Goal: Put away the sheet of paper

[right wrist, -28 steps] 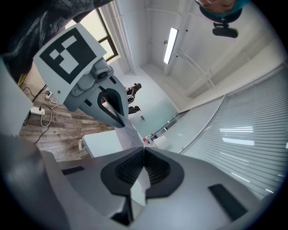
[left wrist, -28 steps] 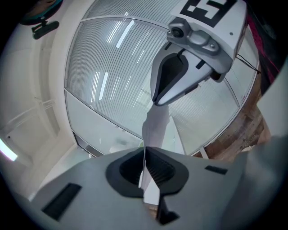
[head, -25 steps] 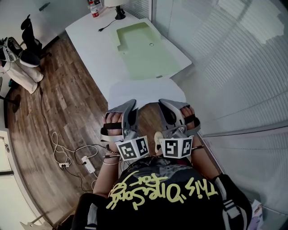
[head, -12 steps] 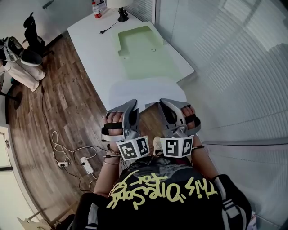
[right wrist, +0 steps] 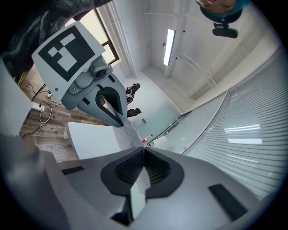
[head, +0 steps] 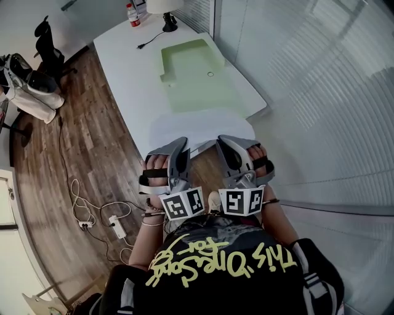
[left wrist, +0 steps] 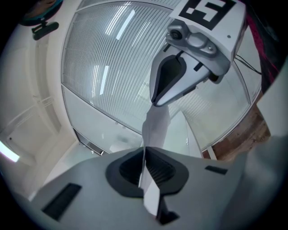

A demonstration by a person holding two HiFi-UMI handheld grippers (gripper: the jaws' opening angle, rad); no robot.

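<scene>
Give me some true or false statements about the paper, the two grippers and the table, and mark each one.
1. The left gripper and the right gripper are both shut on the sheet of paper. True.
2. The paper lies flat on the green mat. False: it is pinched in both grippers, nearer the person than the mat, and the mat is bare.
3. A bottle stands near the far end of the table. True.
4. A power strip lies on the table. False: the power strip lies on the wood floor, with cables around it.
</scene>
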